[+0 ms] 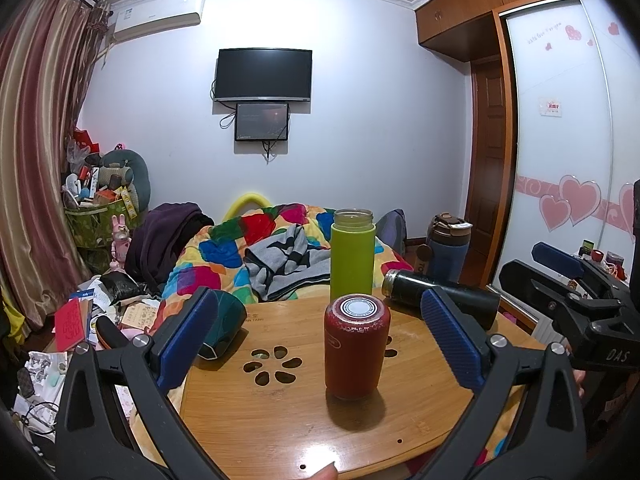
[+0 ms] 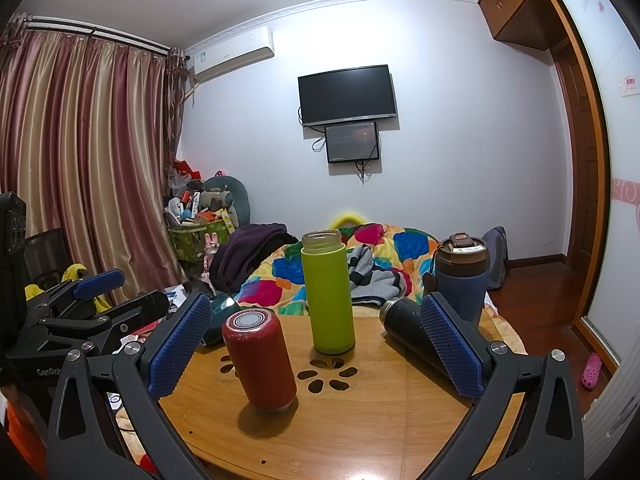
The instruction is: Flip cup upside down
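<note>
Far left on my wooden desk [image 1: 280, 412] there's a dark teal cup [image 1: 224, 320] lying on its side, partly behind the blue ribbed pad of my left hand-held gripper [image 1: 320, 336]. That gripper is spread wide and holding nothing, with the red cup [image 1: 357, 346] sitting between its fingers but not touching either pad. The red cup stands on the desk with a white-ringed round end facing up; its skin looks slightly speckled and matte, a plain cylinder with rounded shoulders. Just beside it there's a flower-shaped cutout [image 1: 272, 364] in the bamboo-looking top.

Behind the red cup stands a tall lime bottle [image 1: 352, 258], smooth body, open mouth with a glassy threaded neck. Right of that a black flask [image 1: 440, 296] lies on its side, metal rim pointing left. Past it, at the desk's far right edge, an upright navy tumbler [image 2: 462, 280] with a brown lid.

My right hand-held gripper [image 2: 316, 344] is spread wide too, empty, looking at the same lot; from there the red cup sits by its left pad.
</note>
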